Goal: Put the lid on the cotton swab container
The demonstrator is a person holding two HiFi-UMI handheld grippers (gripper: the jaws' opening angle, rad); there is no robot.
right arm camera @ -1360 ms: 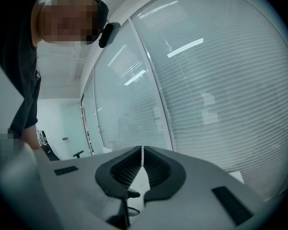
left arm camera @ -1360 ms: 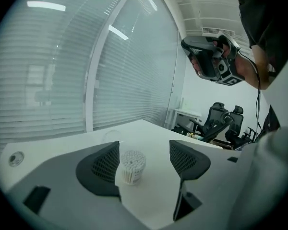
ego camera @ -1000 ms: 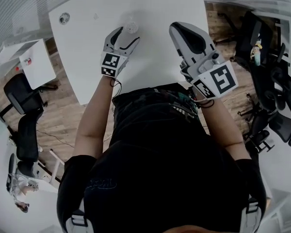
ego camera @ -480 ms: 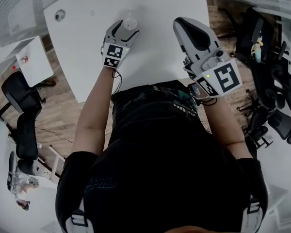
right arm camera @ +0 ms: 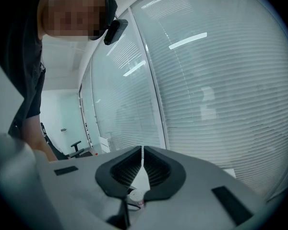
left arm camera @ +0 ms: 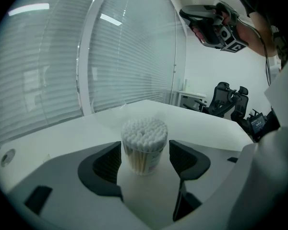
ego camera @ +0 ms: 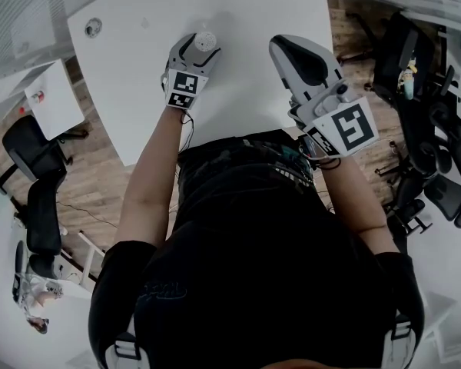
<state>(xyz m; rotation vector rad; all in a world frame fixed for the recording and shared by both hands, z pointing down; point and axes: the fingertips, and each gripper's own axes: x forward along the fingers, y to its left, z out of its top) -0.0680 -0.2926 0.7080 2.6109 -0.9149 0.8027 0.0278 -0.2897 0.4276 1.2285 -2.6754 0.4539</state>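
White tabletop, upper middle of head view: got cotton swab container standing between left gripper's wide-apart jaws, unsqueezed; right gripper closed, empty, right of it. Squeeze gently, keep upright for lid

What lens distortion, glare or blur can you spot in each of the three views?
Head view: fisheye bends the white table at its edges; corners fall dark. Left gripper view: the blinds curve, light streaks glare on the glass wall; the cotton swab container is sharp. Right gripper view: same glare, dark vignette, mosaic patch top left.
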